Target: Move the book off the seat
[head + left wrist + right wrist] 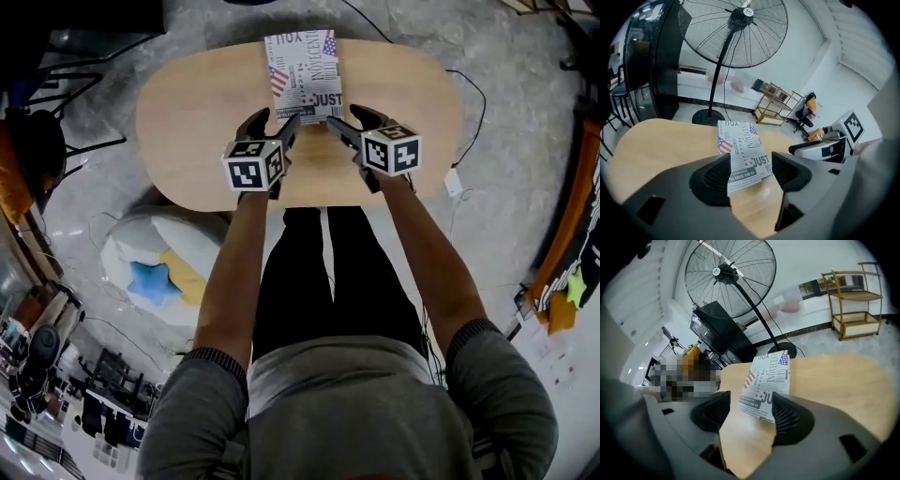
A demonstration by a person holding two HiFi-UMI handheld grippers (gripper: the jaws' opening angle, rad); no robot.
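— Left gripper (274, 122) and right gripper (349, 119): shut?
— No, both spread, pinching nothing, flanking the near end of the book (303, 70).
— And its lie?
— Flat on the seat (187, 122), long axis running straight ahead; both equally near.

Book (303, 70) on the seat (187, 122)
It lies toward the far edge; the left gripper (279, 120) is at its near-left corner, the right gripper (345, 117) at its near-right; a fan (736, 33) stands behind the seat.

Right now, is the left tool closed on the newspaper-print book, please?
No, the left tool stands open, with the near edge of the newspaper-print book showing between its jaws.
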